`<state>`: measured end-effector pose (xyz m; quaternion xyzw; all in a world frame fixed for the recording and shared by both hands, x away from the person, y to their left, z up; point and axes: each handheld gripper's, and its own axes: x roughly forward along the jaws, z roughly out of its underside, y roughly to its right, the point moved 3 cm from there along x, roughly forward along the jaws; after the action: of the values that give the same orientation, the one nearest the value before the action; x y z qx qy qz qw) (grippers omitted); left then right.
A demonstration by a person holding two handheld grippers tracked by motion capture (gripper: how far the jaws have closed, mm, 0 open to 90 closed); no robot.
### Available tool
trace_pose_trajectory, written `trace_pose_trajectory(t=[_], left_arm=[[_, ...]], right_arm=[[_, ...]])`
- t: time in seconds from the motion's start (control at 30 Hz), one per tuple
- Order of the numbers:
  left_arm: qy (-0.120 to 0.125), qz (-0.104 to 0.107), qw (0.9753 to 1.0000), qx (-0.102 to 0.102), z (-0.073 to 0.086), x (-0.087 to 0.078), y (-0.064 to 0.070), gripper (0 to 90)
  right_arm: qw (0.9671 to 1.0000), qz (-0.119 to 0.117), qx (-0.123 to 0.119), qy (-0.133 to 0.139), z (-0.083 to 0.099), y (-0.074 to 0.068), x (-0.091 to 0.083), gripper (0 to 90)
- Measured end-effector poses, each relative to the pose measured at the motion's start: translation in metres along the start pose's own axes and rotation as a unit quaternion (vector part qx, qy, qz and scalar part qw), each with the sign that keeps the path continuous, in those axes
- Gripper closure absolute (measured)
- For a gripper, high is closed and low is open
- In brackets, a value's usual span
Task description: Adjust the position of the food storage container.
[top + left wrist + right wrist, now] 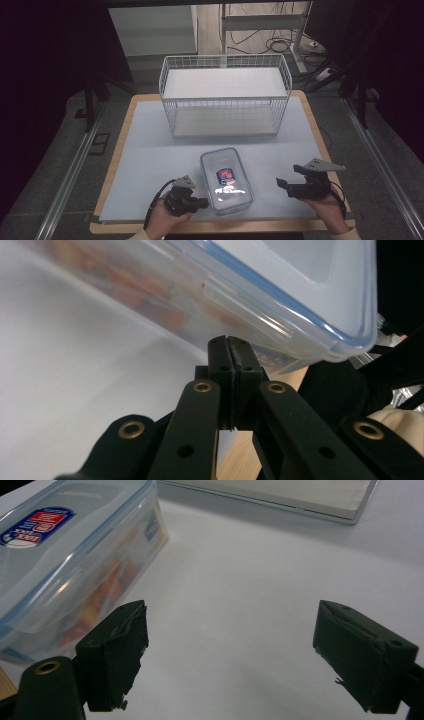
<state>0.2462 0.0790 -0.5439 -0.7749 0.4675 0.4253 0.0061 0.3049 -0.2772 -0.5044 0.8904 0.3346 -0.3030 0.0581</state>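
A clear plastic box (226, 180) with a blue-edged clip lid and a red and blue label lies on the mat near the front, with colourful contents inside. My left gripper (202, 203) is at the box's front left side. In the left gripper view its jaws are pressed together, with the left gripper (230, 347) tip right at the box (280, 285) wall under the lid's edge. Nothing shows between them. My right gripper (282, 184) hovers to the right of the box, apart from it. The right gripper (230, 630) stands wide open over bare mat, the box (60, 555) to its left.
A white wire basket (225, 95) with a flat white floor stands at the back middle of the table; its base edge (300, 495) lies ahead in the right gripper view. The pale mat (150, 150) covers a wooden table. Cables and table legs lie beyond.
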Motion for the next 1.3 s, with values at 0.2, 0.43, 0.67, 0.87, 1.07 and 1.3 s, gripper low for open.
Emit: trace_pose_trajectory(t=[0.2,0.43,0.67,0.87,1.07,1.3], left_arm=[[-0.007,0.022,0.9996,0.014,-0.015,0.020,0.017,89.5],[-0.013,0.045,0.9984,0.032,-0.033,0.045,0.038,89.5],[-0.017,0.072,0.9960,0.050,-0.041,0.060,0.057,89.7],[-0.013,0.073,0.9958,0.053,-0.047,0.069,0.065,89.7],[-0.008,0.062,0.9963,0.059,-0.059,0.082,0.070,89.8],[-0.005,0.039,0.9971,0.066,-0.072,0.095,0.072,89.8]], right_arm=[[1.0000,0.000,0.001,0.000,0.001,0.001,0.000,14.6],[1.0000,-0.001,0.003,0.001,0.000,0.001,-0.001,14.6],[1.0000,0.002,0.005,0.003,0.000,0.003,-0.002,14.6],[0.9999,0.006,0.009,0.006,0.000,0.006,-0.005,14.7],[0.9995,0.020,0.024,0.012,0.000,0.013,-0.009,15.2],[0.9990,0.033,0.029,0.013,0.000,0.017,-0.011,15.3]])
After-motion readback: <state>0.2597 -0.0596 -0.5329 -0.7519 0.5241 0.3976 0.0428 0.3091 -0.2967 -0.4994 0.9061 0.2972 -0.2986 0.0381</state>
